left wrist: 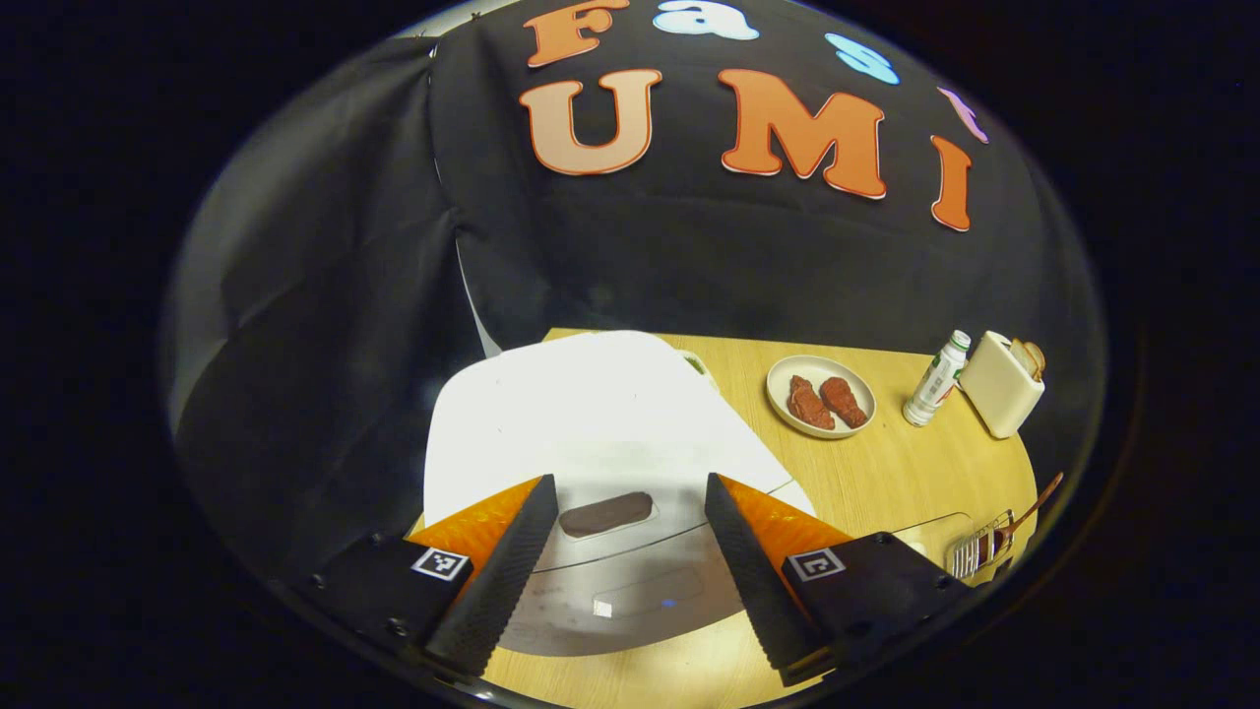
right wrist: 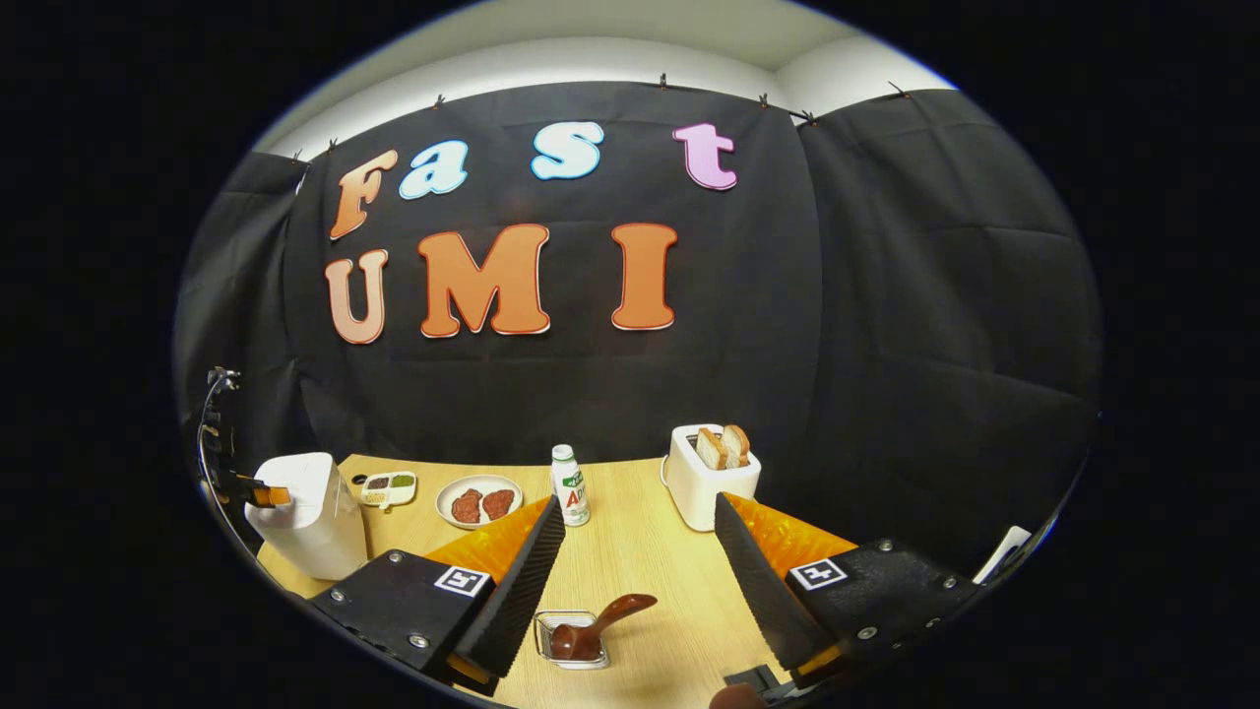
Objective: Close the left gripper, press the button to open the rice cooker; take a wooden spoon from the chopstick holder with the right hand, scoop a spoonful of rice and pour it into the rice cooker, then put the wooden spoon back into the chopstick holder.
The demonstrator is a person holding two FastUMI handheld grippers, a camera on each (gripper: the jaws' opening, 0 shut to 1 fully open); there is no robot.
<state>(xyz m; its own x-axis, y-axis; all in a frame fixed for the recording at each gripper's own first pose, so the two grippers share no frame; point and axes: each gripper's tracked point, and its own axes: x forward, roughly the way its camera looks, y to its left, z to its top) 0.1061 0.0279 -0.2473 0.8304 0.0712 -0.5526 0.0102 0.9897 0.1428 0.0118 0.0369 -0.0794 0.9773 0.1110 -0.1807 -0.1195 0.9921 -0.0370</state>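
While the left gripper (left wrist: 630, 561) hangs wide open over the shut rice cooker (left wrist: 591, 433), its button (left wrist: 607, 514) sits at 12 o'clock, unpressed | right gripper (right wrist: 640, 581) parted, empty | wooden spoon (right wrist: 600, 622) in chopstick holder (right wrist: 573, 638), 6 o'clock, within easy reach.

I have the left claw (left wrist: 630, 566) spread wide, both fingers angled apart and gripping nothing, tilted downward; my right claw (right wrist: 640, 581) is likewise parted, fingers splayed and empty, pitched down and forward; far off to its left I see the other claw (right wrist: 258, 492).
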